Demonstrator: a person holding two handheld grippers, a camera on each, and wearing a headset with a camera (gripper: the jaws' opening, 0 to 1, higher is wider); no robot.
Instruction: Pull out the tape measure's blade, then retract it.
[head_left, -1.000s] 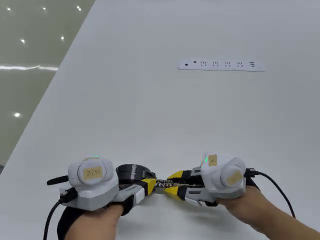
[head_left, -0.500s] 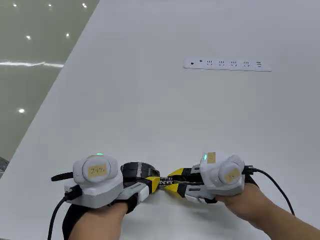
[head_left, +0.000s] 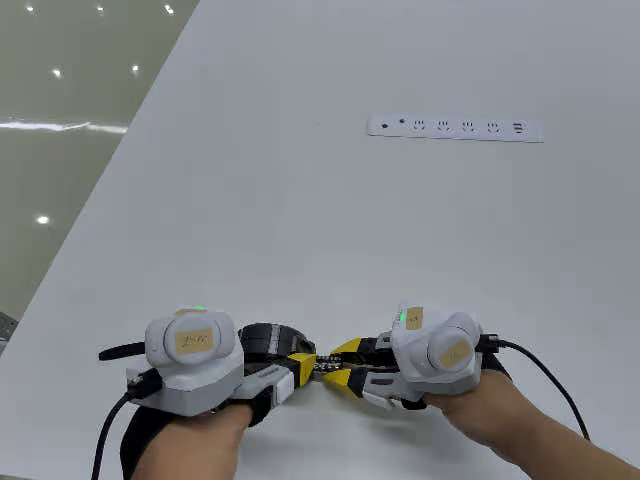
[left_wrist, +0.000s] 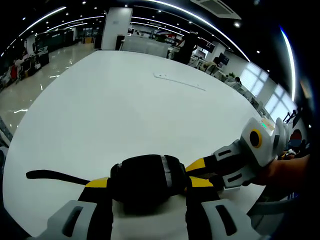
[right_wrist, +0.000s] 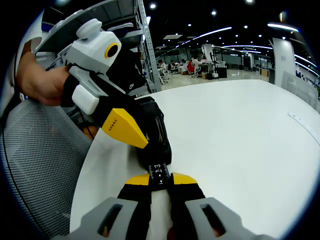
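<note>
The black tape measure (head_left: 266, 342) sits low over the white table (head_left: 300, 200), with my left gripper (head_left: 287, 364) shut on its case. In the left gripper view the case (left_wrist: 147, 181) lies between the yellow-tipped jaws of that gripper (left_wrist: 148, 189). A short stretch of blade (head_left: 326, 368) runs right to my right gripper (head_left: 344, 366), which is shut on the blade's end. In the right gripper view the numbered blade (right_wrist: 160, 171) comes out of the case (right_wrist: 156, 131) and into the closed jaws of the right gripper (right_wrist: 161, 181). The two grippers are nearly tip to tip.
A white power strip (head_left: 455, 128) lies far back on the table, to the right. The table's left edge (head_left: 90, 215) drops to a shiny floor. A grey mesh chair (right_wrist: 35, 165) is behind the left hand, off the near edge.
The right gripper has edged slightly left toward the tape measure, and the visible blade is a little shorter. Both grips are unchanged, and the head camera has shifted a little.
</note>
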